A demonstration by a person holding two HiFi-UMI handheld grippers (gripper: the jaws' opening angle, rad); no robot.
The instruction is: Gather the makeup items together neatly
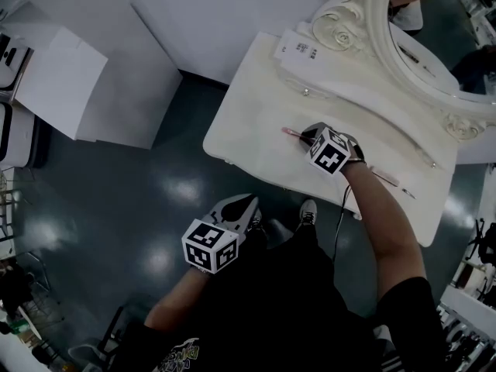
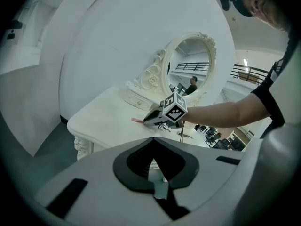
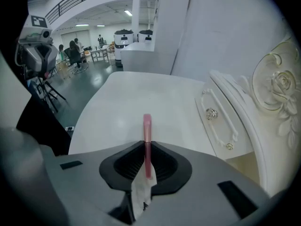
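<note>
- Looking down in the head view: white table [image 1: 248, 107] with an ornate mirror [image 1: 372, 22] along its far edge, dark glossy floor [image 1: 116, 208] around it.
- Right gripper [image 1: 306, 134] is over the middle of the table top, jaws pointing left, with a thin pink stick [image 1: 291, 132] poking out of their tips.
- A second pink stick [image 1: 390, 180] lies flat on the table to the right of that gripper, beside the forearm and apart from the first stick.
- Left gripper [image 1: 246, 201] hangs off the table, over the floor and close to the person's body, near the table's front edge.
- Left gripper view: the jaws are pressed together at the tips, with no item between them.
- The same view shows the table ahead and the right gripper low over its top. The pink stick's free end is at or just above the surface; I cannot tell whether it touches.
- Right gripper view: the jaws are clenched on the pink stick. It runs straight out along the centre line, gripped at its near part, far end jutting past the tips over bare table top.
- Two drawer knobs [image 3: 212, 113] sit to the right, under the carved mirror frame.
</note>
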